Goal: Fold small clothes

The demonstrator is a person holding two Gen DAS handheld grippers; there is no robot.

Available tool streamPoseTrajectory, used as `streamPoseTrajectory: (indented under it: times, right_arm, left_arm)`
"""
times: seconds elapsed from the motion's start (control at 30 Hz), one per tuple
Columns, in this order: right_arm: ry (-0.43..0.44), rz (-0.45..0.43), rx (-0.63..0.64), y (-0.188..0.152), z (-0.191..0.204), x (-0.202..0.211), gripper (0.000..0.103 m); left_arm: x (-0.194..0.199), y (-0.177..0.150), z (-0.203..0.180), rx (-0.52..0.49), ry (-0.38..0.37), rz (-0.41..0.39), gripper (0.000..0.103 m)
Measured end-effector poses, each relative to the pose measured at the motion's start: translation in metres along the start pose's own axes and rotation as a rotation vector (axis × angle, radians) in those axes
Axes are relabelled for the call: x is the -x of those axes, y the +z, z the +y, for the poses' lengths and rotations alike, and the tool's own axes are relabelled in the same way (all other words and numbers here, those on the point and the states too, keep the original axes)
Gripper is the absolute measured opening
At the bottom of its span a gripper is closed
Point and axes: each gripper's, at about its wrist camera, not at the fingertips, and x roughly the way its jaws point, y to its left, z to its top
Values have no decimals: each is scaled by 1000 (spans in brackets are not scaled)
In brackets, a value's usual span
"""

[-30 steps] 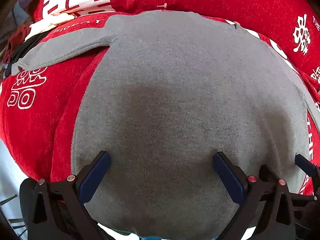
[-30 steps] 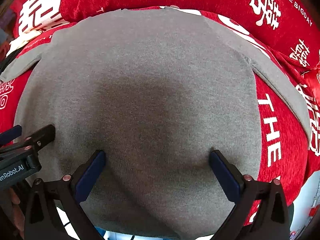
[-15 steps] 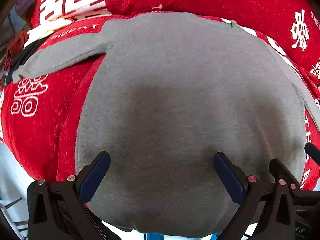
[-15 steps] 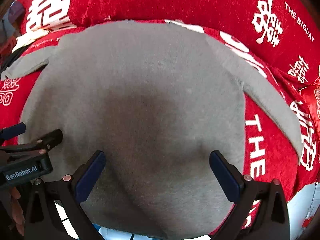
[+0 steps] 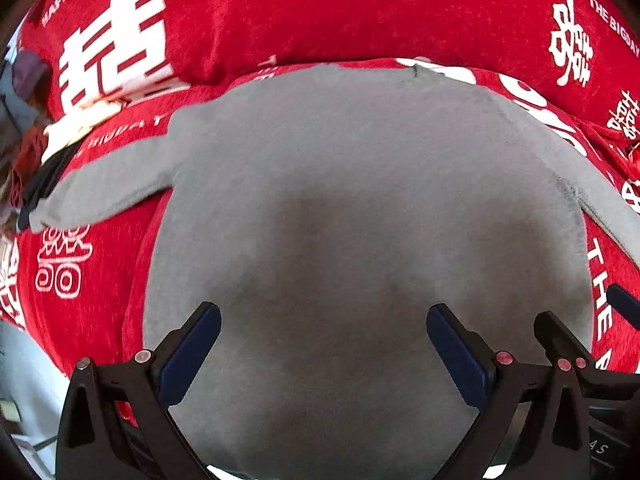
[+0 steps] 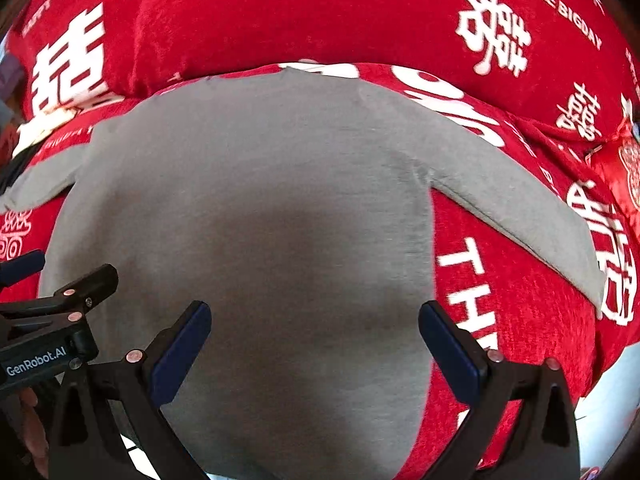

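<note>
the grey long-sleeved knit top (image 5: pixel 360 216) lies flat, spread out on the red plush cover with white printed characters (image 5: pixel 92 264), which seems to be on a sofa or a bed; i cannot tell which. its body is in the middle, one sleeve (image 5: pixel 108 188) goes out to the left and the other sleeve (image 6: pixel 520 216) goes out to the right and down.

what could go wrong, in my judgement: the plush cover is soft and the knit cloth is thin, so a pinch at the hem may take the red cover together with the top, or take only one layer, and then the fold will be crooked. also, the two tools are near each other above the lower part of the top, so they could knock together if both move inward.

the left hand-held gripper (image 5: pixel 324 344) hovers above the lower body of the top, pointing forward over it, with jaws wide apart and nothing between them. the right hand-held gripper (image 6: pixel 316 340) is just beside it on the right, in the same pose, also wide open and holding nothing.
</note>
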Motion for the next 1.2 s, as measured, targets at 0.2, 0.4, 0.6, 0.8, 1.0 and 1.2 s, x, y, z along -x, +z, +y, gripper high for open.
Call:
streamPoseTrajectory:
  times: [0.2,0.4,0.6,0.8,1.0,1.2]
  right_arm:
    - [-10,-2,-77,1,-38,-5,103]
    - [-27,4,-174,0,-88,-13,103]
    - [-63,6,-324,-7,-161,-21,103]
    - [-99,-8,-542,-26,-256,-28,103]
    - [-35,-116,-727,-39,-334,-31,103]
    - [80,-231,-875,-44,-382,-36,96]
  left_arm:
    - [-1,15,-37,-56,1,-13,103]
    - [-6,30,-78,-113,-14,-15,103]
    - [-21,47,-114,-138,-33,11,103]
    - [-35,64,-145,-152,-40,35,103]
    - [-45,67,-168,-177,-42,53,103]
    - [-51,75,-184,-183,-66,49,103]
